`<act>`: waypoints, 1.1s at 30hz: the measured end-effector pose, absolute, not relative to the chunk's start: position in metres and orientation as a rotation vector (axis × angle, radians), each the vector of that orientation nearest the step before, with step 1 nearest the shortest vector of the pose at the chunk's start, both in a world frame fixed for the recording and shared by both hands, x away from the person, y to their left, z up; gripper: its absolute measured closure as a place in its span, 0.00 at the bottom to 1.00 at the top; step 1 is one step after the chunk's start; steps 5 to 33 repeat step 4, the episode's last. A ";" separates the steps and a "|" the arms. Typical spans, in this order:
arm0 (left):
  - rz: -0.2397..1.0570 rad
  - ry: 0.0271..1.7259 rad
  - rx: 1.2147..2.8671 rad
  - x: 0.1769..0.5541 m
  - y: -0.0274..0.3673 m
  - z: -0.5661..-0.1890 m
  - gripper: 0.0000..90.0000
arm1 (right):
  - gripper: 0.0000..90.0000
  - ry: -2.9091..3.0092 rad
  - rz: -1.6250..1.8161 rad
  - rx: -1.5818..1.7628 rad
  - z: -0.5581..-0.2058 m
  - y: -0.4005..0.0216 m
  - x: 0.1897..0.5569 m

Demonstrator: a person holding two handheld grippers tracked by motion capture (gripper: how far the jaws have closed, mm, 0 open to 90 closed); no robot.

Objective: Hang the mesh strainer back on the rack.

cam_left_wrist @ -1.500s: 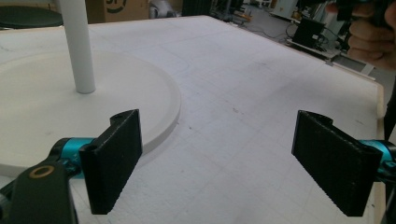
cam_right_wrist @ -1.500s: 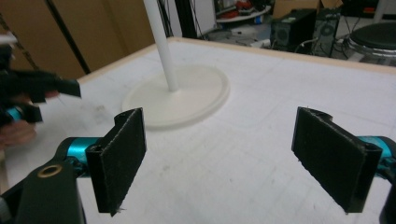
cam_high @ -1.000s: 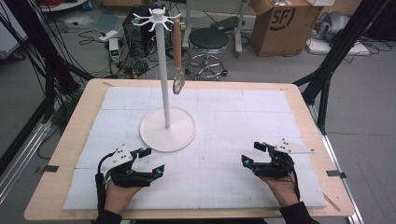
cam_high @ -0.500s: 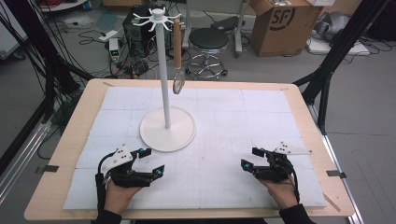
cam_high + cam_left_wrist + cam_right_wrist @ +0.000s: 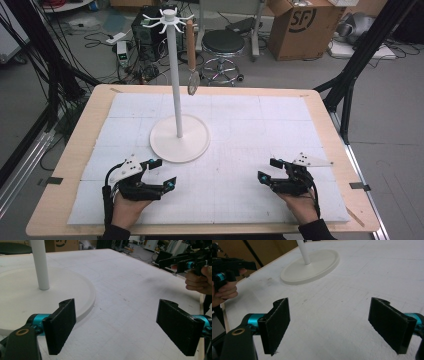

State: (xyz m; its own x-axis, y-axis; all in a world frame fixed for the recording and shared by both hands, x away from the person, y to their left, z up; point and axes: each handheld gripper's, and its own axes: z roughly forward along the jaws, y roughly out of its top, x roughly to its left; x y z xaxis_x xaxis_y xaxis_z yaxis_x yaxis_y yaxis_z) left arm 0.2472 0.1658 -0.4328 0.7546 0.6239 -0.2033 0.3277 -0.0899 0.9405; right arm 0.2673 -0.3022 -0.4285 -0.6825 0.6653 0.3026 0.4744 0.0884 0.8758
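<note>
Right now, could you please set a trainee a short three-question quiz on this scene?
1. True or false: the left gripper is shut on the stand.
2. What hangs from the hooks at the stand's top? A) a cup B) a wooden-handled utensil C) a towel
3. Fill in: both grippers sit low over the white ____, near the table's front edge.

Key:
1. False. Its jaws stand wide apart with nothing between them; the right gripper is open too.
2. B. The utensil hangs beside the pole.
3. mat.
</note>
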 end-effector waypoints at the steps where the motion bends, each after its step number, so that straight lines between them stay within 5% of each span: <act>1: 0.292 0.761 1.694 0.247 0.166 -0.433 0.19 | 0.19 2.181 1.647 1.162 -0.428 -0.302 0.267; 33: 0.290 0.763 1.697 0.248 0.166 -0.433 0.18 | 0.19 2.171 1.651 1.162 -0.428 -0.303 0.267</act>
